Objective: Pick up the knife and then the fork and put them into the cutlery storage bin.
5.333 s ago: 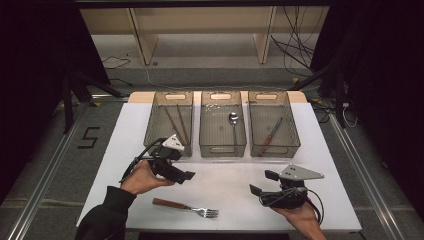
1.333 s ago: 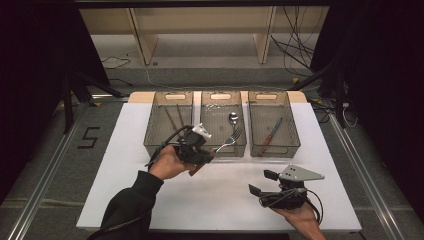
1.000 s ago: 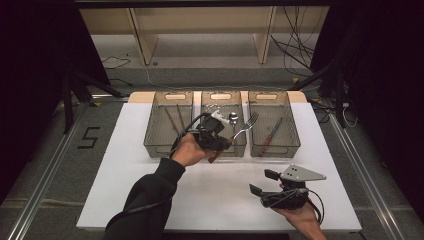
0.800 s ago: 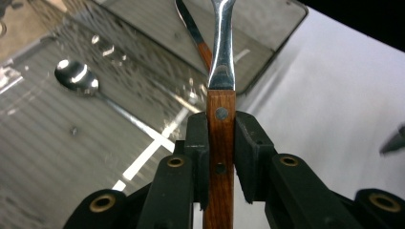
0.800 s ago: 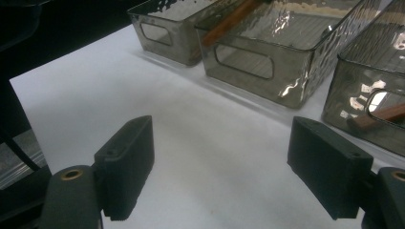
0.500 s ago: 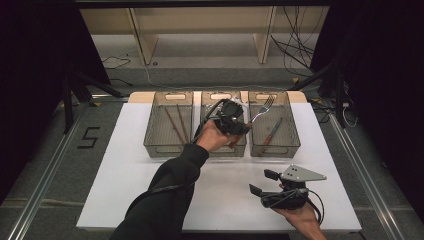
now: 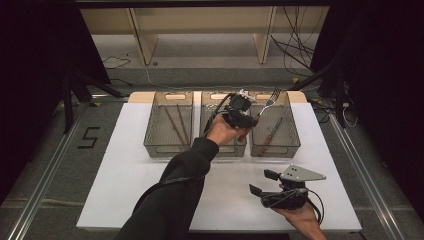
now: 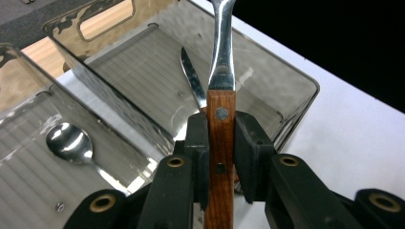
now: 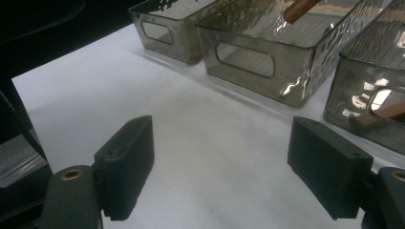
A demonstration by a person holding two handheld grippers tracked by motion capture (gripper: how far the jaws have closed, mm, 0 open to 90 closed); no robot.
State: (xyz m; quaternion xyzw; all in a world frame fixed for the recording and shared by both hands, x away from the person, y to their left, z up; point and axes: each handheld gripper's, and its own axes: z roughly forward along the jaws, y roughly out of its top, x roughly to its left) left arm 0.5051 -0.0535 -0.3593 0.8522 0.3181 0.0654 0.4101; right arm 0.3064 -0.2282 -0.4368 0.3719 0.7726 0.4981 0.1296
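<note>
Left tool [image 7: 248, 117] is clamped on the wooden handle of a fork [image 8: 222, 71], holding it above the rightmost bin [image 7: 295, 145] — tines up toward the far rim. A knife [image 7: 270, 135] lies in that bin, a spoon [image 8: 67, 143] in the middle bin [image 8: 28, 191]. Right tool [image 7: 260, 182] rests low over the white surface [image 7: 115, 180], its jaws wide apart.

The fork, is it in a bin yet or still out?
Out. The left hand-held gripper clamps the fork by its wooden handle, raised above the right-hand bin, where a knife already lies.
</note>
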